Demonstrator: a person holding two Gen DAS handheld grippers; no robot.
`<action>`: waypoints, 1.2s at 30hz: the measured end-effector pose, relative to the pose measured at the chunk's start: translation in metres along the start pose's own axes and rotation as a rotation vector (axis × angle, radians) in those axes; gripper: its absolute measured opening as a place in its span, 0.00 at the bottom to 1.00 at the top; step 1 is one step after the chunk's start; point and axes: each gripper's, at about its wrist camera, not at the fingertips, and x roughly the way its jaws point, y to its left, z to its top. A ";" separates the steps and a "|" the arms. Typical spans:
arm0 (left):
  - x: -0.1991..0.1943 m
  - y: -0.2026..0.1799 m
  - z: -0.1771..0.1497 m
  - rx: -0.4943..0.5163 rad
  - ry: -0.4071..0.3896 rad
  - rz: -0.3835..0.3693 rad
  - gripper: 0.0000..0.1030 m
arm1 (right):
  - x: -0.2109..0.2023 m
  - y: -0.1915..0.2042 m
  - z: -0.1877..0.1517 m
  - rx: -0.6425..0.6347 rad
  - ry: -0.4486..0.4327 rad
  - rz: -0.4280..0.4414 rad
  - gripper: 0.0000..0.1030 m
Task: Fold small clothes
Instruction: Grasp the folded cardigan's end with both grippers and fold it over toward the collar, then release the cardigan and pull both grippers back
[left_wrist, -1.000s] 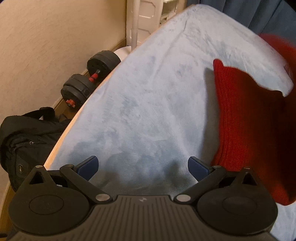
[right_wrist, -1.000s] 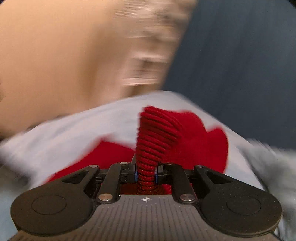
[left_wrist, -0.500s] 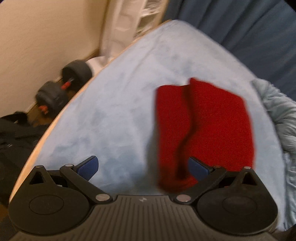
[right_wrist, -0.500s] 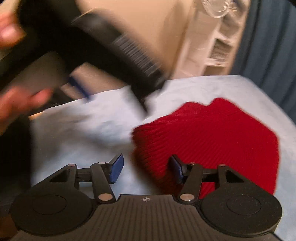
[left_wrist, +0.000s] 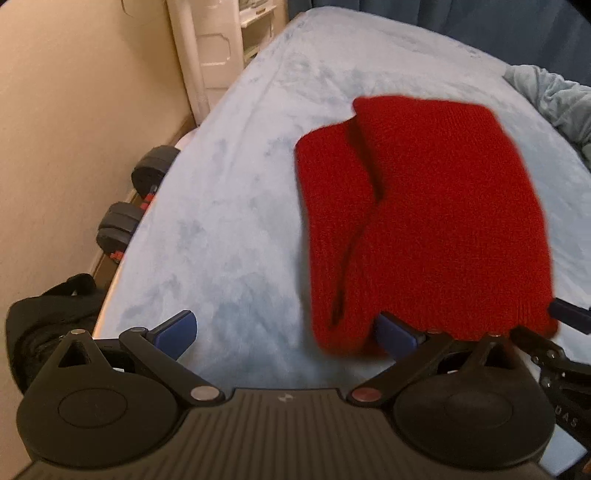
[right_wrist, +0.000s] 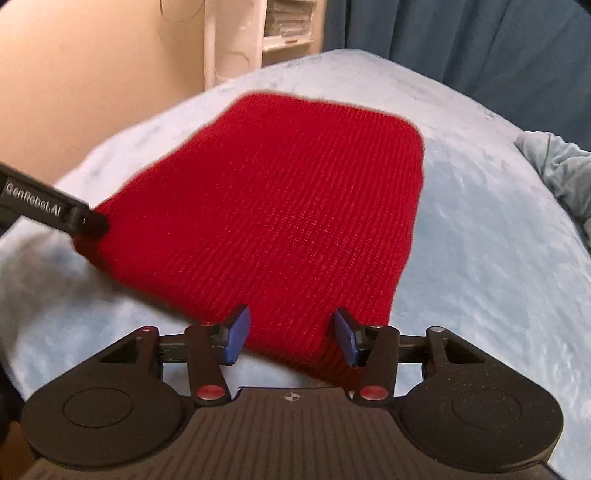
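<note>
A red knitted garment (left_wrist: 424, 221) lies flat on the light blue blanket (left_wrist: 229, 206), one flap folded over along a seam on its left side. It fills the middle of the right wrist view (right_wrist: 288, 214). My left gripper (left_wrist: 286, 334) is open and empty at the garment's near left corner, its right finger touching the edge. My right gripper (right_wrist: 290, 338) is open and empty, its fingers either side of the near edge. The left gripper's finger (right_wrist: 55, 212) shows at the garment's left corner in the right wrist view.
Black dumbbells (left_wrist: 136, 206) and a black bag (left_wrist: 48, 321) lie on the floor left of the bed. A white shelf unit (left_wrist: 218, 48) stands by the beige wall. Dark blue curtains (right_wrist: 480, 48) hang behind. A crumpled pale blue cloth (right_wrist: 557, 173) lies at the right.
My right gripper has let go of the red garment and opened. The garment has dropped flat onto the blanket. Both grippers have moved to its near edge.
</note>
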 end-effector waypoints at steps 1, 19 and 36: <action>-0.011 -0.001 -0.004 0.009 0.002 0.000 1.00 | -0.012 0.000 -0.001 0.016 -0.004 0.007 0.53; -0.145 -0.019 -0.085 0.015 -0.097 -0.031 1.00 | -0.169 0.008 -0.057 0.134 -0.132 -0.014 0.71; -0.145 -0.021 -0.092 0.022 -0.067 -0.031 1.00 | -0.164 -0.001 -0.063 0.222 -0.078 0.026 0.71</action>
